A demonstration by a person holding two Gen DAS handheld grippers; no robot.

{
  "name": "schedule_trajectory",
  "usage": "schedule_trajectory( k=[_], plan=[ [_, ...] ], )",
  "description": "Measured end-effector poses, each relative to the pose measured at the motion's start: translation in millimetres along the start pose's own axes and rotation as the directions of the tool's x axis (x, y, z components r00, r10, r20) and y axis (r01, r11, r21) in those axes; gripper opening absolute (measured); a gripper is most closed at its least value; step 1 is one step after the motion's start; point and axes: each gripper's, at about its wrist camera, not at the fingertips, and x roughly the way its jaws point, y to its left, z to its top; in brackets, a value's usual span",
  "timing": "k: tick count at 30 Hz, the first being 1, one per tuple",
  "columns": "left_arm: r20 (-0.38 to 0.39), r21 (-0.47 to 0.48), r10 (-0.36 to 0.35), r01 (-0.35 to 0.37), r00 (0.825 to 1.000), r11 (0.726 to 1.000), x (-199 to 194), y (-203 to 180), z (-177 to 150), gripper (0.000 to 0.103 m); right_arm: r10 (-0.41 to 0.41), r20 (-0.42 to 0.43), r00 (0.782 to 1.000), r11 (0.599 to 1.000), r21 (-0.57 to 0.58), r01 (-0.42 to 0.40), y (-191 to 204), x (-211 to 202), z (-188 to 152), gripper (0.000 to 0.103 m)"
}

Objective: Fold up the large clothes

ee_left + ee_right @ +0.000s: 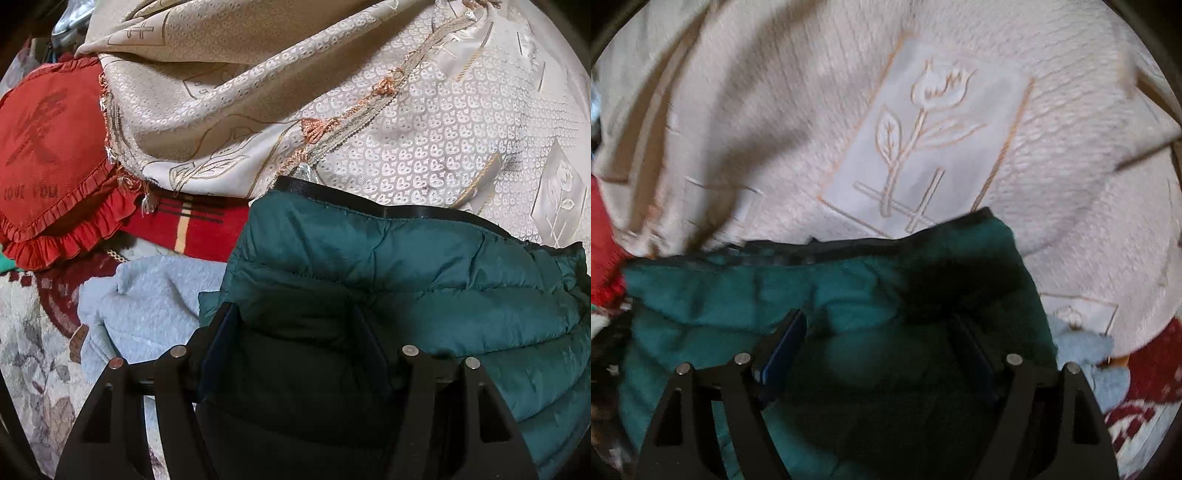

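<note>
Status: one green quilted jacket (pixel 424 273) draped on the cream embroidered spread (pixel 424 140), black-bound hem edge uppermost in both wrist views, bulk running down under both tools. Left gripper (pixel 295 325): jaws spread fairly wide, padded fabric bunched between the fingers; pad contact not resolvable in the shadow — grip cannot be confirmed. Right gripper (pixel 882 339): jaws likewise wide, green fabric filling the gap; view blurred, grip again cannot be confirmed. Likely faults from here: slick, puffy shell slipping out of a loose pinch; a pinch catching only the outer layer, leaving the lining behind and skewing the fold; uneven pull between the two tools, twisting the hem out of line; snagging of the cream spread or its fringed trim (pixel 354 110) along with the jacket, since both lie in contact; dragging of the pale blue fleece garment (pixel 147 295) just beside the left edge of the jacket. Count: jackets — one; grippers, two; cream spreads, one; red frilled cushions (pixel 51 162), one; red striped blankets (pixel 199 225), one; pale blue garments, one.
</note>
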Motion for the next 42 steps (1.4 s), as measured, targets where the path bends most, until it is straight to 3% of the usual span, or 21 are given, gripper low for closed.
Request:
schedule_trajectory(
  k=[6, 11, 13, 18, 24, 29, 30, 33, 34, 37, 42],
  plan=[
    [0.003, -0.003, 0.008, -0.008, 1.000, 1.000, -0.8, 0.1, -0.4, 0.047, 0.065, -0.018, 0.998, 0.988, -0.142, -0.067, 38.1, -19.6, -15.1, 0.083],
    [-0.003, -0.003, 0.006, -0.006, 1.000, 1.000, -0.2, 0.1, -0.6, 0.047, 0.032, -0.050, 0.998, 0.967, -0.250, -0.043, 74.9, 13.3, -20.3, 0.084],
    [-0.007, -0.002, 0.008, -0.008, 1.000, 1.000, 1.5, -0.4, -0.1, 0.048, 0.003, -0.079, 0.997, 0.972, -0.235, -0.022, 77.3, 34.0, -20.0, 0.084],
    [-0.016, 0.001, 0.011, -0.011, 1.000, 1.000, 4.6, 1.3, 0.2, 0.049, -0.005, -0.099, 0.995, 0.980, -0.199, -0.015, 73.7, 40.2, -14.9, 0.085],
    [-0.026, -0.017, -0.006, 0.005, 1.000, 1.000, -4.4, 7.7, 0.1, 0.049, 0.053, -0.035, 0.998, 0.985, -0.161, -0.058, 54.5, -14.9, -20.8, 0.085],
    [-0.039, -0.057, -0.007, 0.005, 0.999, 0.998, -26.0, 14.1, -0.7, 0.049, -0.048, 0.070, 0.996, 0.990, -0.132, 0.057, 17.4, -62.3, -38.6, 0.086],
    [-0.039, -0.060, -0.007, 0.005, 0.999, 0.998, -32.1, 14.7, -1.6, 0.049, -0.065, 0.066, 0.996, 0.990, -0.124, 0.073, 11.6, -63.2, -41.5, 0.086],
    [-0.032, -0.060, 0.000, -0.002, 0.999, 0.998, -51.8, 16.9, -6.3, 0.049, -0.128, -0.070, 0.989, 0.988, -0.091, 0.122, -13.0, -44.3, -49.2, 0.086],
    [-0.030, -0.061, 0.001, -0.003, 1.000, 0.998, -60.2, 18.4, -8.7, 0.049, -0.123, -0.110, 0.986, 0.990, -0.079, 0.114, -16.8, -36.1, -51.5, 0.086],
    [-0.011, -0.045, -0.001, 0.000, 1.000, 0.999, -86.5, 20.7, -17.4, 0.049, -0.130, -0.079, 0.988, 0.989, -0.076, 0.124, -13.1, -44.3, -49.4, 0.086],
    [0.050, 0.015, 0.009, -0.010, 0.999, 1.000, -131.9, 20.1, -34.3, 0.049, -0.035, -0.042, 0.999, 0.999, -0.009, 0.035, -4.3, -89.5, -57.4, 0.086]
  ],
)
